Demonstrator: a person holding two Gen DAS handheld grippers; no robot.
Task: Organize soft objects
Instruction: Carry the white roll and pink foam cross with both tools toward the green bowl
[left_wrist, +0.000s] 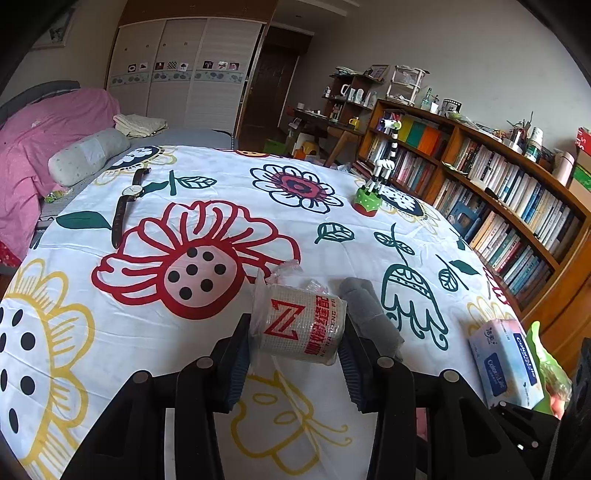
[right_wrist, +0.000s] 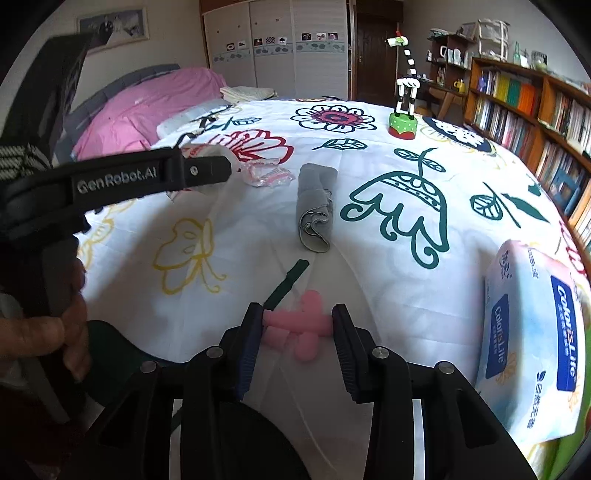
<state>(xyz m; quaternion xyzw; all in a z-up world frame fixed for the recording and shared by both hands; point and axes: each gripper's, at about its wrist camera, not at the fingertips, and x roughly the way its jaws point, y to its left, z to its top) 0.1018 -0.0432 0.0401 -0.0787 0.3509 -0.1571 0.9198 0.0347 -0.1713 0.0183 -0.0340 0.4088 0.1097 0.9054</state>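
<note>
Left tool (left_wrist: 295, 343) clamps a plastic-wrapped mesh roll (left_wrist: 299, 328), light and slippery, gripped across its sides; right tool (right_wrist: 295, 332) closes on a pink rubbery toy (right_wrist: 299, 328), squashy; grey rolled cloth (right_wrist: 314, 206) lies ahead on the bench (right_wrist: 369, 277)

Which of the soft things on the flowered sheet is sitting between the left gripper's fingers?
The plastic-wrapped roll with the red Z; the rolled grey cloth lies just beside it, outside the fingers.

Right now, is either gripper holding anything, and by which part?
The left gripper clamps the plastic-wrapped roll across its sides. The right gripper pinches the pink soft toy at its middle.
</note>
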